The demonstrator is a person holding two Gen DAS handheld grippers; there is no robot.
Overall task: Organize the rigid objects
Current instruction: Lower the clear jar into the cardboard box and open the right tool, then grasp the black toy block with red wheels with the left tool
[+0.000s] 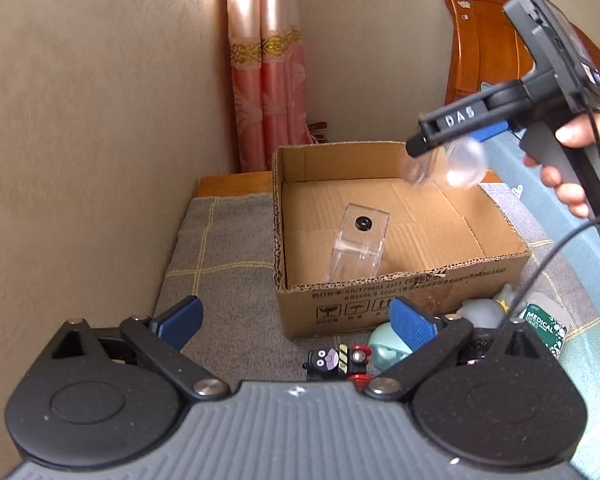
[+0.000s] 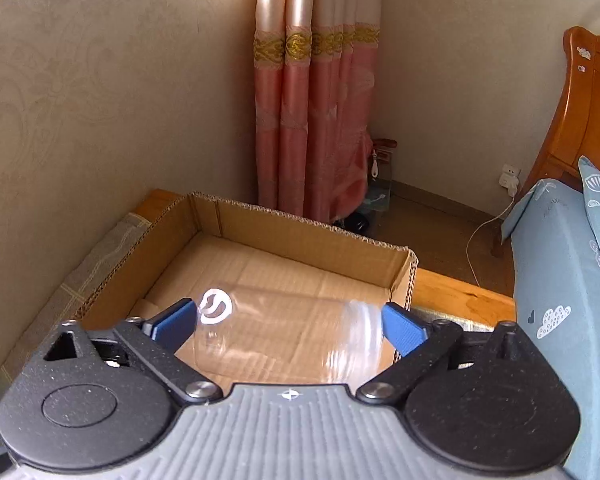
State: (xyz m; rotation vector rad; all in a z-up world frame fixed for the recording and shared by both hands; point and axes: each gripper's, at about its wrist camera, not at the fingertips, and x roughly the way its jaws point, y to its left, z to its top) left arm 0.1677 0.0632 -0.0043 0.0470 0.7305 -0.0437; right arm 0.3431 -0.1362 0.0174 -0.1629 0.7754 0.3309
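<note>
The left wrist view looks forward and down from low over the table toward the cardboard box (image 1: 380, 240), while the right wrist view hovers close above that same box (image 2: 300, 248) (both face the curtained corner).

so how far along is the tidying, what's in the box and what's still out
Done: one clear plastic case stands inside the cardboard box. In hand: the right hand-held gripper holds a clear bottle over the box. Left: a black toy, a pale green item and a medical-labelled bottle lie outside the box, in front of it; the left hand-held gripper is open, empty.
</note>
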